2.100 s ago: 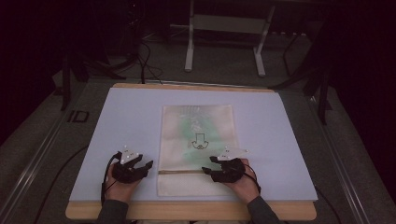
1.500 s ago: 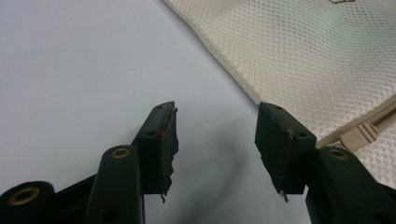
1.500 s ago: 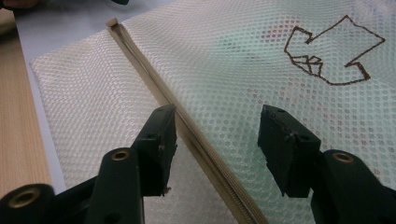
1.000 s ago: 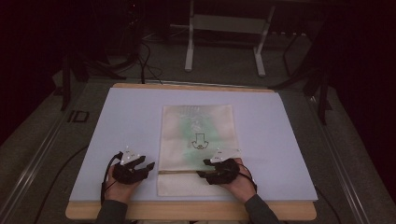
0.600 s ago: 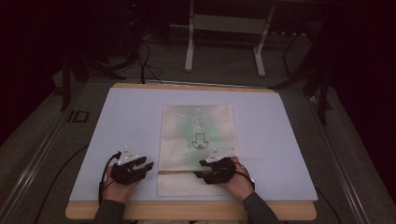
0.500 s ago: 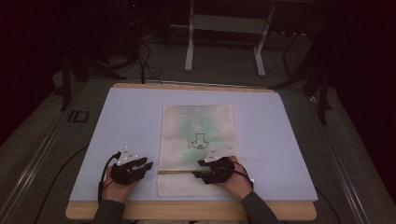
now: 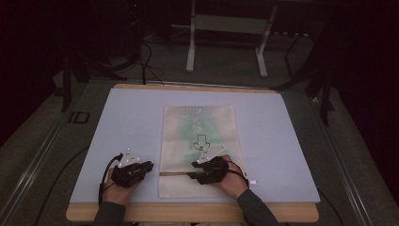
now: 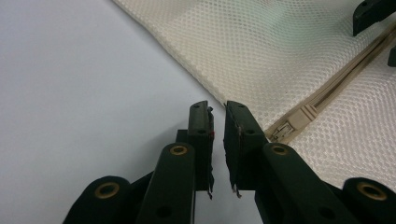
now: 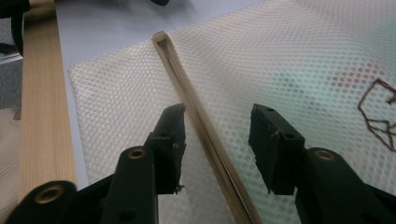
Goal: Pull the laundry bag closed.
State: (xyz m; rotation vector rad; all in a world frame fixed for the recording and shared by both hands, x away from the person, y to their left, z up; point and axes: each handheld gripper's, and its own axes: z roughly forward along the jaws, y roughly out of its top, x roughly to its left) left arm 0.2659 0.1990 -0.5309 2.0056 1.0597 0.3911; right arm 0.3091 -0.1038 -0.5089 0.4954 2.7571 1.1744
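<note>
Though unpinched, zipper between right fingers

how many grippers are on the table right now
2. The left gripper rests on the blue mat beside the mesh bag's left edge; the right gripper sits on the bag, over its zipper.

A pale blue mat covers the worktop, whose wooden edge shows along the near side. Beyond it, a grey metal stand rests on the dark floor, with black cables nearby.
</note>
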